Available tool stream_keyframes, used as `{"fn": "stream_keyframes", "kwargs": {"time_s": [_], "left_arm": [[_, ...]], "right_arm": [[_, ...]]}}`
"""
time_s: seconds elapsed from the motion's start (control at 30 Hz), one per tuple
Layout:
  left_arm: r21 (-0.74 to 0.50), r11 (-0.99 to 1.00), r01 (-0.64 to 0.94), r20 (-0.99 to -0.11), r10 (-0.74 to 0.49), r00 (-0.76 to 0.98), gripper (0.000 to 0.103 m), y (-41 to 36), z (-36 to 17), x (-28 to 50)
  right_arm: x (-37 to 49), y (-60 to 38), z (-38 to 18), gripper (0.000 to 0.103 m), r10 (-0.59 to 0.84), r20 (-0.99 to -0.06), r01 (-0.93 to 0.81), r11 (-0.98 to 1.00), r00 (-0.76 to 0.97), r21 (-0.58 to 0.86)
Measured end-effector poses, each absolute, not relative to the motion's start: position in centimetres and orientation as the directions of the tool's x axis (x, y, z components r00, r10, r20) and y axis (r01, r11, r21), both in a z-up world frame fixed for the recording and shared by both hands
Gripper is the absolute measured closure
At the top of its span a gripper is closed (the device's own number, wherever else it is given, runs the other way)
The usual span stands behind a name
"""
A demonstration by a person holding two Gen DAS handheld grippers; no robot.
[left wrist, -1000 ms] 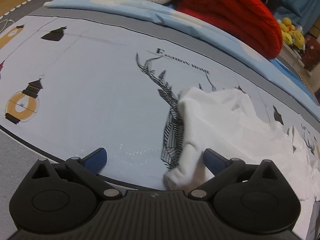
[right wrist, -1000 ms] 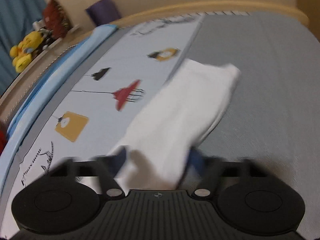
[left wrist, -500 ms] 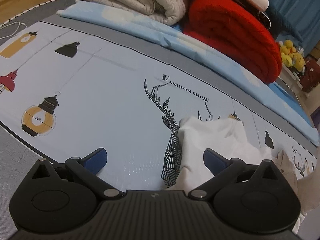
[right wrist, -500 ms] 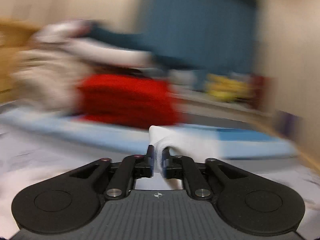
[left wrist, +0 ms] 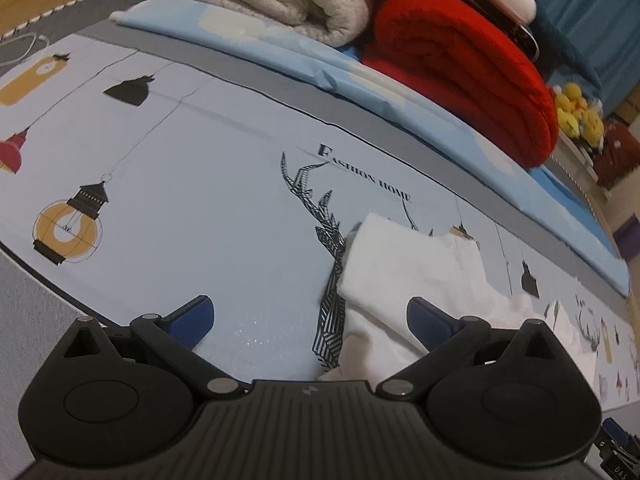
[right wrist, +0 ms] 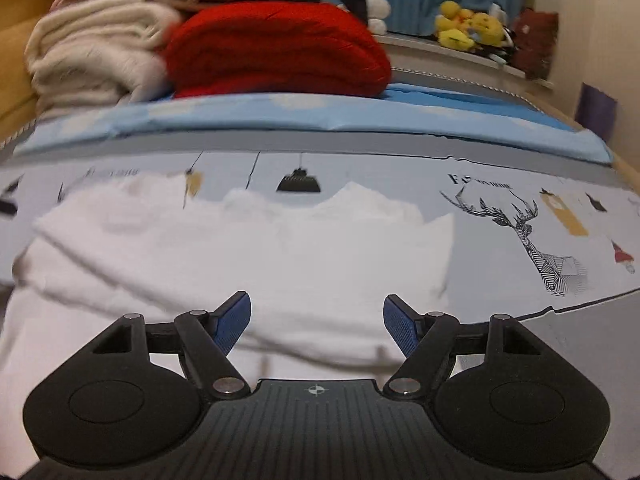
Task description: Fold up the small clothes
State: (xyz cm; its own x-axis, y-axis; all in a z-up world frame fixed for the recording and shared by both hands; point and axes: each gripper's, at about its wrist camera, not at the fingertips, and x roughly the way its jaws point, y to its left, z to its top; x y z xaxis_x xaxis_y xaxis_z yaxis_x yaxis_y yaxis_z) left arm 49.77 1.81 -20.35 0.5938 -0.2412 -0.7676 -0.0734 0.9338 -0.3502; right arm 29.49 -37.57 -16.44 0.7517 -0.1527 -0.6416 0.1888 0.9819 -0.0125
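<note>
A small white garment point(right wrist: 248, 256) lies spread on the printed light-blue bed sheet point(right wrist: 500, 248). In the right wrist view it fills the lower middle and left. My right gripper point(right wrist: 317, 320) is open and empty just above its near part. In the left wrist view the garment point(left wrist: 412, 272) lies crumpled at the right, reaching under the right finger. My left gripper point(left wrist: 310, 318) is open and empty, low over the sheet point(left wrist: 200, 200) at the garment's left edge.
A rolled red blanket point(right wrist: 276, 48) and a cream blanket point(right wrist: 92, 60) are stacked at the far side on a blue folded sheet point(right wrist: 320, 116). Yellow plush toys point(right wrist: 468, 28) sit on a shelf at the back right. Grey mattress fabric point(left wrist: 24, 300) borders the sheet.
My right gripper held the white garment shut, swung it over the bed, and has now opened, leaving it spread on the sheet. My left gripper stayed open and tilted up slightly.
</note>
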Motion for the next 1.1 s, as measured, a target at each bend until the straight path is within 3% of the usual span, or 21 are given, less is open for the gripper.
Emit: {"fn": "stream_keyframes", "kwargs": {"time_s": [0.27, 0.5, 0.63, 0.67, 0.7, 0.77, 0.83, 0.9, 0.97, 1.07, 1.1], "left_arm": [[-0.341, 0.935, -0.103, -0.785, -0.223, 0.577, 0.0, 2.2, -21.2, 50.3], [-0.33, 0.939, -0.101, -0.786, -0.214, 0.58, 0.0, 2.1, -21.4, 50.2], [-0.322, 0.941, -0.102, -0.792, -0.209, 0.573, 0.0, 1.9, -21.7, 50.3], [-0.32, 0.942, -0.102, -0.794, -0.207, 0.571, 0.0, 1.9, -21.8, 50.4], [-0.318, 0.943, -0.103, -0.796, -0.206, 0.569, 0.0, 1.9, -21.8, 50.4], [-0.314, 0.944, -0.103, -0.797, -0.203, 0.569, 0.0, 1.9, -21.9, 50.4], [-0.314, 0.943, -0.108, -0.796, -0.2, 0.571, 0.0, 2.0, -21.9, 50.5], [-0.318, 0.941, -0.114, -0.796, -0.2, 0.571, 0.0, 2.2, -21.9, 50.5], [-0.316, 0.942, -0.117, -0.798, -0.197, 0.569, 0.0, 2.3, -21.9, 50.5], [-0.315, 0.941, -0.12, -0.797, -0.193, 0.573, 0.0, 2.3, -22.0, 50.6], [-0.316, 0.941, -0.124, -0.799, -0.193, 0.57, 0.0, 2.2, -22.1, 50.7]], "right_arm": [[30.8, -37.6, -18.7, 0.03, -0.257, -0.656, 0.198, 0.966, 0.71, -0.165], [32.1, -43.2, -19.0, 0.033, -0.307, -0.669, 0.443, 0.896, 0.677, 0.037], [35.0, -44.2, -19.8, 0.034, -0.263, -0.701, 0.428, 0.901, 0.663, 0.066], [35.6, -44.3, -20.1, 0.046, -0.249, -0.711, 0.414, 0.908, 0.657, 0.065], [36.0, -44.4, -20.4, 0.096, -0.229, -0.721, 0.401, 0.913, 0.654, 0.073], [36.0, -45.1, -20.6, 0.103, -0.225, -0.719, 0.408, 0.909, 0.658, 0.089], [35.0, -46.6, -20.2, 0.103, -0.296, -0.673, 0.455, 0.888, 0.678, 0.069], [34.5, -49.7, -21.0, 0.103, -0.36, -0.69, 0.556, 0.828, 0.628, 0.074], [34.0, -52.2, -22.0, 0.103, -0.313, -0.735, 0.601, 0.783, 0.602, 0.16], [33.3, -51.1, -21.4, 0.096, -0.246, -0.712, 0.568, 0.783, 0.658, 0.255], [33.4, -50.1, -21.2, 0.078, -0.202, -0.703, 0.531, 0.799, 0.681, 0.284]]}}
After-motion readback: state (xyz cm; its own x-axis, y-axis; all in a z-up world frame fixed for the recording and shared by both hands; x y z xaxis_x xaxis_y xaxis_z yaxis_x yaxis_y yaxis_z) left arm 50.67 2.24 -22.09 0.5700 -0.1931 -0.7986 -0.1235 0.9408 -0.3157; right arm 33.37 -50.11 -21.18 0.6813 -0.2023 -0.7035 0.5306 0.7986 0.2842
